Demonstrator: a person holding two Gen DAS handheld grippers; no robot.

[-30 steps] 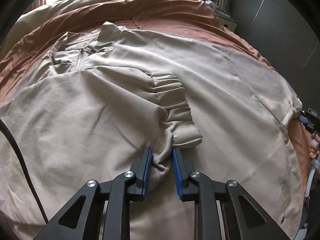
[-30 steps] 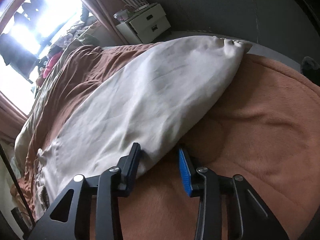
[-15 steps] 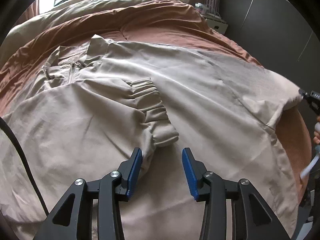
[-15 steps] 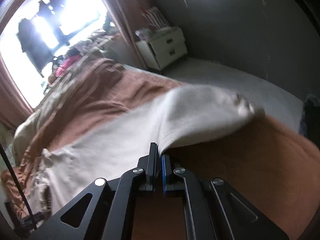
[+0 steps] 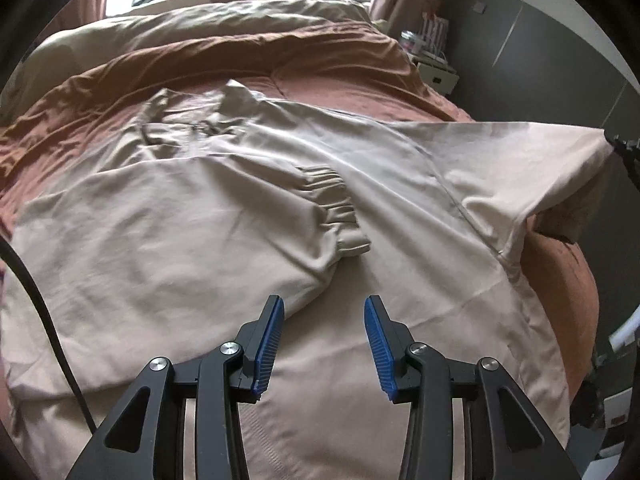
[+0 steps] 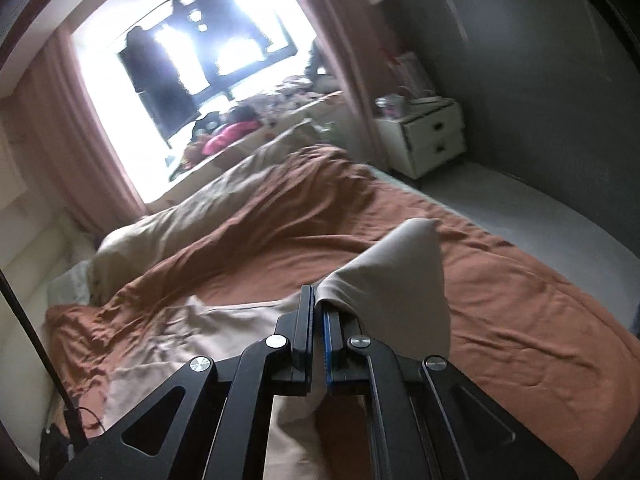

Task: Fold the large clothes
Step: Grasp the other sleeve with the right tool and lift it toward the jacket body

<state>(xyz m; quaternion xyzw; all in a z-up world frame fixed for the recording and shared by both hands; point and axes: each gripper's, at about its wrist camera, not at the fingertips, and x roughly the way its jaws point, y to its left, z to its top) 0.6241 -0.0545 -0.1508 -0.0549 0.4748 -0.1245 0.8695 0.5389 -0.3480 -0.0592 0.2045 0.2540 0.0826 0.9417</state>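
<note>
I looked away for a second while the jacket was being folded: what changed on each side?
The left tongs let go of the folded sleeve and backed off, jaws open. The right tongs closed on the jacket's other sleeve and lifted it off the brown blanket. The collar stayed put.

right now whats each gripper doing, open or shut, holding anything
Left gripper: open, nothing between its jaws, above the beige jacket.
Right gripper: shut on the jacket's sleeve, lifted off the brown blanket.
</note>
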